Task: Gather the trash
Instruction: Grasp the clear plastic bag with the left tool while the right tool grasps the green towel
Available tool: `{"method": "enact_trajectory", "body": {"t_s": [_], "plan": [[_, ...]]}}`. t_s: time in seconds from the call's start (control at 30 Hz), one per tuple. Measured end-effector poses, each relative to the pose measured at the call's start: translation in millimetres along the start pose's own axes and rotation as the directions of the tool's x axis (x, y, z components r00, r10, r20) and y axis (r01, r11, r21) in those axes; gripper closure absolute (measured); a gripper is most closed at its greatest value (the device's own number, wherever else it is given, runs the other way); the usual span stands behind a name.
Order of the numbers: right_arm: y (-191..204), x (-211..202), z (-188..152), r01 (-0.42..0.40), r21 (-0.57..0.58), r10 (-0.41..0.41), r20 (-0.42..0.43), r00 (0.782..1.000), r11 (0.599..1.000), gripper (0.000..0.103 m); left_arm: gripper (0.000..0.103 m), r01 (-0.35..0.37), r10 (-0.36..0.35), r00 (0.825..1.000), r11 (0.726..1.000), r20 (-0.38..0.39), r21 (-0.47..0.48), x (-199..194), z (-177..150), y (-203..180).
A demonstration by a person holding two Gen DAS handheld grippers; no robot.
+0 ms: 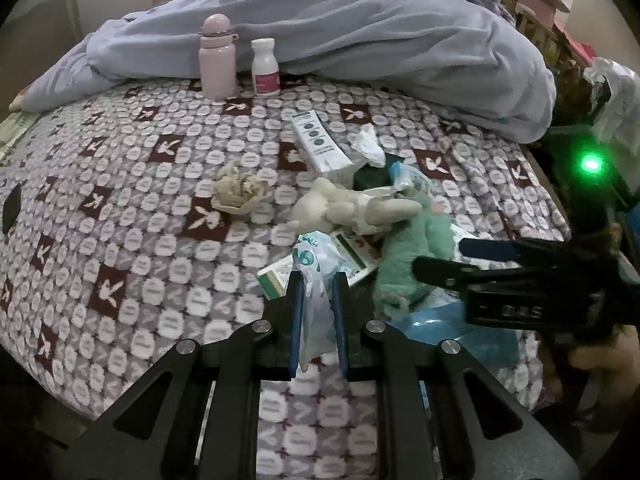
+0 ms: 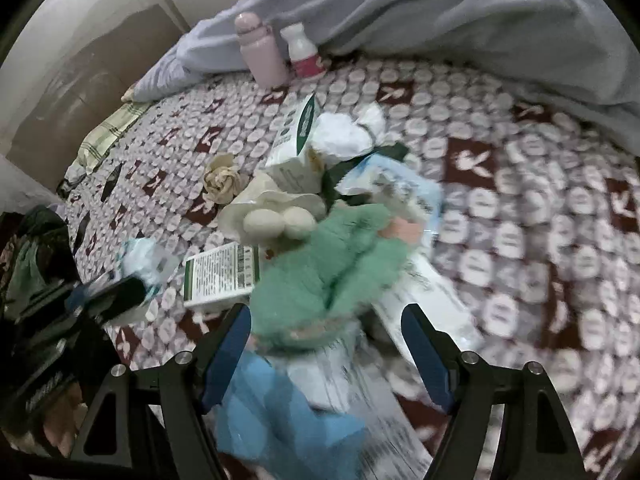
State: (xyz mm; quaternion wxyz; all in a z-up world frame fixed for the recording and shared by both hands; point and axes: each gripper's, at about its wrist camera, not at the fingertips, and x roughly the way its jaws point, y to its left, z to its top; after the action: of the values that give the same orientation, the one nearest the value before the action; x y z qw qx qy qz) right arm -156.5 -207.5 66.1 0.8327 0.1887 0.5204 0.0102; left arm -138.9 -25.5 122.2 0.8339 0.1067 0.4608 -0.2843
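Note:
My left gripper [image 1: 317, 280] is shut on a thin clear plastic wrapper [image 1: 314, 256] with green print, held just above the patterned bedspread [image 1: 120, 200]. My right gripper [image 2: 326, 312] stands open over a heap in the middle of the bed, with a green plush toy [image 2: 332, 272] and blue plastic [image 2: 272, 408] below its jaws, untouched by the pads. In the left wrist view the right gripper [image 1: 440, 257] comes in from the right. The heap holds a crumpled brown paper [image 1: 240, 192], a white tissue [image 1: 370, 144], a white-and-green box [image 1: 316, 140], a flat printed box [image 2: 220, 276] and a cream plush toy [image 1: 352, 208].
A pink flask [image 1: 216, 60] and a white pill bottle [image 1: 265, 68] stand upright at the far side, against a bunched lilac quilt [image 1: 400, 48]. A cluttered shelf [image 1: 560, 52] lies beyond the right edge of the bed. A wall [image 2: 60, 80] lies to the left.

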Motion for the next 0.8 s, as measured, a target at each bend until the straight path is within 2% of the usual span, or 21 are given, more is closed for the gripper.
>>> {"method": "enact_trajectory", "body": {"t_s": [0.1,0.2,0.23,0.47,0.8], "plan": [[2.9,18.7,2.1,-0.032,0.007,0.032,-0.029,0.999,0.999,0.028,0.091,0.001,-0.001,1.0,1.0,-0.007,-0.011,4.7,0.6,2.6],[3.9,23.7,-2.2,-0.049,0.005,0.049,0.003,0.999,0.999,0.054,0.091,0.005,-0.005,1.0,1.0,-0.011,-0.023,7.9,0.6,2.2],[3.5,18.8,-4.2,-0.053,0.004,0.052,0.024,0.998,0.999,0.056,0.091,0.008,-0.009,1.0,1.0,-0.013,-0.026,8.7,1.1,1.5],[-3.3,-37.0,-5.2,0.02,-0.057,-0.011,0.152,0.988,0.998,0.058,0.091,0.041,-0.041,0.999,0.999,-0.003,-0.019,9.4,8.1,-20.2],[-37.5,-80.4,-20.1,0.079,-0.043,-0.07,0.195,0.978,0.996,0.058,0.091,0.118,-0.118,0.993,0.993,-0.005,0.005,10.8,19.2,-64.9]]}}
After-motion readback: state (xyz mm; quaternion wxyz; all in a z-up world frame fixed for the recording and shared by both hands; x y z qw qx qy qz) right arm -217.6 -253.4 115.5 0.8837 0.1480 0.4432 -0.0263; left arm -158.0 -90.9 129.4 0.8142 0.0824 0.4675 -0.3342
